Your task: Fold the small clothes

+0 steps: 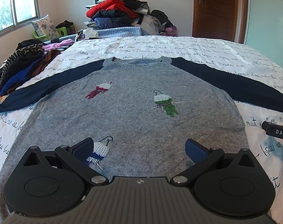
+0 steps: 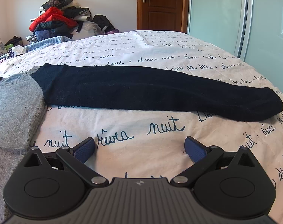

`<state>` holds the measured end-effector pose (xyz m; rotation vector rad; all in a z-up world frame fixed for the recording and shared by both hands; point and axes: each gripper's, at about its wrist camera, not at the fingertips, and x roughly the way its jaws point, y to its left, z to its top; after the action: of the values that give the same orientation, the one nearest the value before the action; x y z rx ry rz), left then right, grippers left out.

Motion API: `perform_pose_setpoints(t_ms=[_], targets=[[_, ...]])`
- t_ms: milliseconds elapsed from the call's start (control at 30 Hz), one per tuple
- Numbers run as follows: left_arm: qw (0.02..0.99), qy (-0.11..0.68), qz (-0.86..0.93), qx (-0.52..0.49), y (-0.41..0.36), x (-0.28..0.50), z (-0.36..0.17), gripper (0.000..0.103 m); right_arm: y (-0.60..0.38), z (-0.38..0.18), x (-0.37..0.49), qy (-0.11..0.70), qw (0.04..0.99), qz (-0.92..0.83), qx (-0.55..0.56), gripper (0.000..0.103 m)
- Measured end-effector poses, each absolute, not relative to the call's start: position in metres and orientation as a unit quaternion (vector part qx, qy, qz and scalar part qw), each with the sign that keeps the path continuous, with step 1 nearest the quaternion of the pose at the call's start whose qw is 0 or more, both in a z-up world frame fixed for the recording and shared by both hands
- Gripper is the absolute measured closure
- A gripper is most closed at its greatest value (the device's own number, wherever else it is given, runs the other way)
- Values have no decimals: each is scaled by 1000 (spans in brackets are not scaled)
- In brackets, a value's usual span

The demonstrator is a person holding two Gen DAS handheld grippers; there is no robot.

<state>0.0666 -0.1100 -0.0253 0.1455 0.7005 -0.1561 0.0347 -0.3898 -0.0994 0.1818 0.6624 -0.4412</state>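
A grey knit sweater [image 1: 134,115] with dark navy sleeves and embroidered birds lies flat, front up, on the white bedspread [image 1: 160,46]. My left gripper [image 1: 139,149] hovers open over the sweater's lower front, nothing between its blue pads. In the right wrist view the sweater's right sleeve [image 2: 141,89] stretches straight out across the bed, with the grey body [image 2: 12,104] at the left. My right gripper [image 2: 139,149] is open above bare bedspread, short of that sleeve. The right gripper's black body [image 1: 277,131] shows at the right edge of the left wrist view.
A heap of mixed clothes [image 1: 24,65] lies on the bed's left side. Another tall pile of clothes [image 1: 119,9] stands behind the bed against the wall. A wooden door [image 2: 160,5] and a frosted sliding wardrobe door [image 2: 234,22] are on the right.
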Motion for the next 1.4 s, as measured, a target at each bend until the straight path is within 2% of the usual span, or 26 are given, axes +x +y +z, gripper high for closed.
perform_pose_setpoints(t_ms=[1400], targets=[[936,340,-57,73,-108,65,-24,0,-390,-100,35,322,918,-215,88,0]])
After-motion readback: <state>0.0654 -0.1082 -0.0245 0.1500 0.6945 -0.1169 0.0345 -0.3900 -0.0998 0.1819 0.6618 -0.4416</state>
